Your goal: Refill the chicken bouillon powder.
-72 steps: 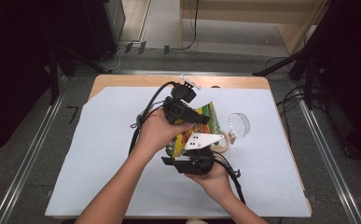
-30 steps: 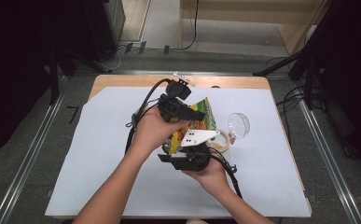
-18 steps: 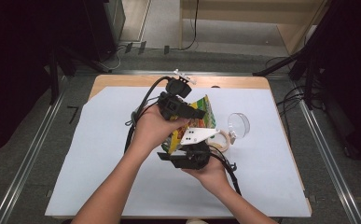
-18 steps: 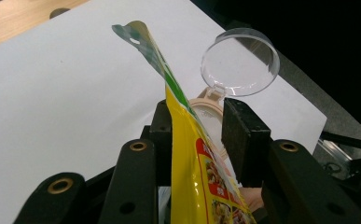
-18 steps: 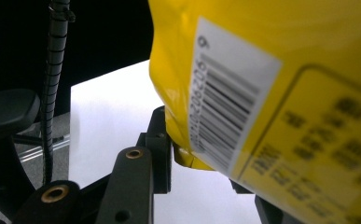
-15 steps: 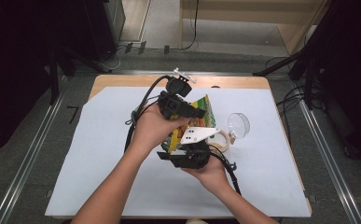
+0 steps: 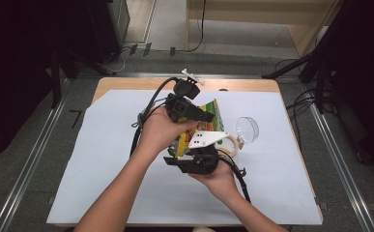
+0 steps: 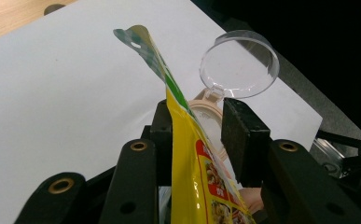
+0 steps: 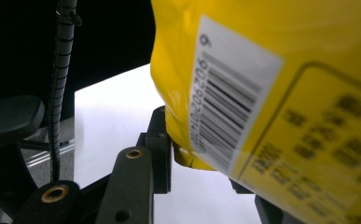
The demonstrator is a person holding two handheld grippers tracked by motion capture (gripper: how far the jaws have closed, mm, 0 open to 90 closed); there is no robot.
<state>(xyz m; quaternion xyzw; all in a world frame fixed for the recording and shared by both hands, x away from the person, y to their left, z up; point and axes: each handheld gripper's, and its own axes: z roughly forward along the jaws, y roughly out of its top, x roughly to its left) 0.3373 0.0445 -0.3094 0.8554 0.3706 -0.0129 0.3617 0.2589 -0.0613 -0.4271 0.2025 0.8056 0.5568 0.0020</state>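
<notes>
A yellow and green snack bag [image 7: 208, 108] hangs tilted above the white sheet, between my two grippers. My left gripper [image 7: 207, 116] reaches its top from the left. In the left gripper view the bag [image 8: 187, 163] runs edge-on between the jaws of the left gripper [image 8: 199, 126] and leans on the left pad, with a gap to the right pad. Lower down and nearer the person, my right gripper [image 7: 187, 151] is shut on the bag's bottom corner. In the right gripper view the barcode side [image 9: 271, 70] hides the right jaw of that gripper [image 9: 201, 149].
A beige jar rim [image 7: 230, 145] with its clear hinged lid [image 7: 247, 128] flipped open sits just right of the grippers, also seen past the bag [image 8: 239, 63]. The white sheet [image 7: 102, 159] covers a wooden table [image 7: 126, 84]. Cables trail from both grippers.
Since the earliest frame the left hand and the bag's top have shifted slightly toward the far side. Over the last second nothing visibly moved.
</notes>
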